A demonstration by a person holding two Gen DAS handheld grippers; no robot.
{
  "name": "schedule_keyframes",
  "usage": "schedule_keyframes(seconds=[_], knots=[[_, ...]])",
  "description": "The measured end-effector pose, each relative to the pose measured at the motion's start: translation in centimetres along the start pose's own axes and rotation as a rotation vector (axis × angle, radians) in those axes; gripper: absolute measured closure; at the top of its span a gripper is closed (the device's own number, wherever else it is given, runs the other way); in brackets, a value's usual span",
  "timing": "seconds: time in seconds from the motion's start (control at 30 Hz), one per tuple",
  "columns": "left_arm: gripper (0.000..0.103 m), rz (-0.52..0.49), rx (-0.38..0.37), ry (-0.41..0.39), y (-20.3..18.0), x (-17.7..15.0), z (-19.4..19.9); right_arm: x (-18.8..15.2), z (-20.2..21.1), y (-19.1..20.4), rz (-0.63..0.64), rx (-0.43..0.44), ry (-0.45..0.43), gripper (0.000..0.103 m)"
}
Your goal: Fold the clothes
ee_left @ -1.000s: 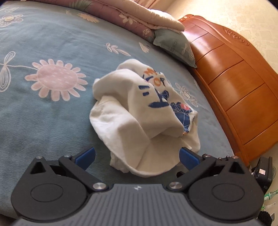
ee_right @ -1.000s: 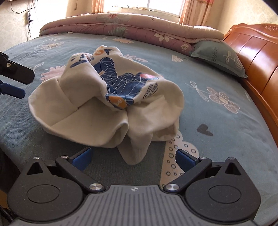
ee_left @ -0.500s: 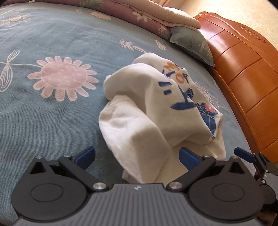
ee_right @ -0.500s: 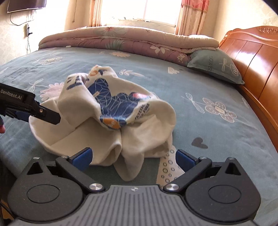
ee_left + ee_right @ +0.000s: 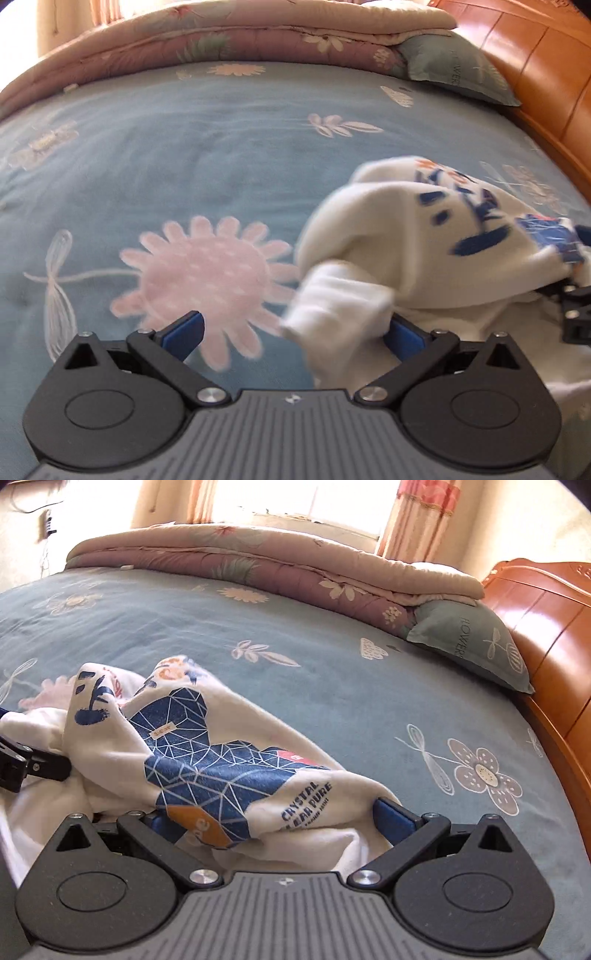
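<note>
The white printed shirt [image 5: 207, 760] lay crumpled on the blue bed [image 5: 229, 155]. It looked soft, light and limp, best taken at a hem or shoulder seam. Both the left gripper [image 5: 295, 332] and right gripper [image 5: 277, 816] stood wide open, cloth bunched between their fingers, nothing clamped.

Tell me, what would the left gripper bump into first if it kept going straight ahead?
Probably the crumpled white printed garment: a fold already lies between the open left gripper fingers, toward its right side. Depth is unclear.
</note>
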State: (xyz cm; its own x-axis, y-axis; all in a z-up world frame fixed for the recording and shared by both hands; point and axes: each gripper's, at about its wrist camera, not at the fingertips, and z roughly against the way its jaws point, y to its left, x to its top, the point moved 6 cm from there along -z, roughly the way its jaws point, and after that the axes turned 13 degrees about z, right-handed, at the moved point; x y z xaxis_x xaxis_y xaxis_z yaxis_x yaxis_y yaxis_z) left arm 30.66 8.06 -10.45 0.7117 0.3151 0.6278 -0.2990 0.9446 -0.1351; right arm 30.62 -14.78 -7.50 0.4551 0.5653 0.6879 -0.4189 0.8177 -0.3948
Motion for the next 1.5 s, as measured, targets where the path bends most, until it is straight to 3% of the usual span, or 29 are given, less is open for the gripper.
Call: schedule_keyframes(seconds=[0.1, 0.27, 0.43, 0.7, 0.83, 0.97, 1.07, 1.17, 1.3, 1.37, 1.5], knots=[[0.004, -0.011, 0.043, -0.023, 1.4, 3.2, -0.9, 0.6, -1.0, -3.4, -0.078, -0.107, 0.003, 0.000], [0.006, 0.021, 0.003, -0.046, 2.4, 4.7, 0.5, 0.4, 0.2, -5.7, -0.125, -0.082, -0.022, 0.000], [0.006, 0.144, -0.202, 0.088, 1.6, 1.0, 2.0, -1.6, 3.5, -3.4, -0.082, -0.011, -0.054, 0.000], [0.005, 0.274, -0.442, 0.244, -1.6, -6.3, 4.7, -9.2, 7.0, -0.5, -0.187, 0.113, 0.066, 0.000], [0.005, 0.218, -0.473, 0.299, -4.0, -9.3, 5.0, -12.2, 6.9, 0.9, -0.223, 0.153, 0.128, 0.000], [0.003, 0.109, -0.445, 0.269, -5.0, -10.2, 5.4, -14.1, 6.3, 1.7, -0.261, 0.176, 0.178, 0.000], [0.001, 0.056, -0.453, 0.271, -5.3, -10.5, 5.4, -14.5, 6.4, 2.1, -0.231, 0.155, 0.166, 0.000], [0.001, -0.062, -0.435, 0.260, -5.9, -11.1, 5.5, -14.6, 6.4, 2.2, -0.241, 0.137, 0.154, 0.000], [0.001, -0.237, -0.345, 0.249, -7.1, -11.9, 6.0, -14.9, 6.7, 2.2, -0.247, 0.122, 0.124, 0.000], [0.001, -0.250, -0.316, 0.217, -7.3, -11.5, 6.8, -15.1, 6.8, 2.1, -0.249, 0.117, 0.108, 0.000], [0.001, -0.301, -0.340, 0.094, -8.5, -10.0, 9.2, -15.4, 7.1, 2.3, -0.249, 0.102, 0.061, 0.000]])
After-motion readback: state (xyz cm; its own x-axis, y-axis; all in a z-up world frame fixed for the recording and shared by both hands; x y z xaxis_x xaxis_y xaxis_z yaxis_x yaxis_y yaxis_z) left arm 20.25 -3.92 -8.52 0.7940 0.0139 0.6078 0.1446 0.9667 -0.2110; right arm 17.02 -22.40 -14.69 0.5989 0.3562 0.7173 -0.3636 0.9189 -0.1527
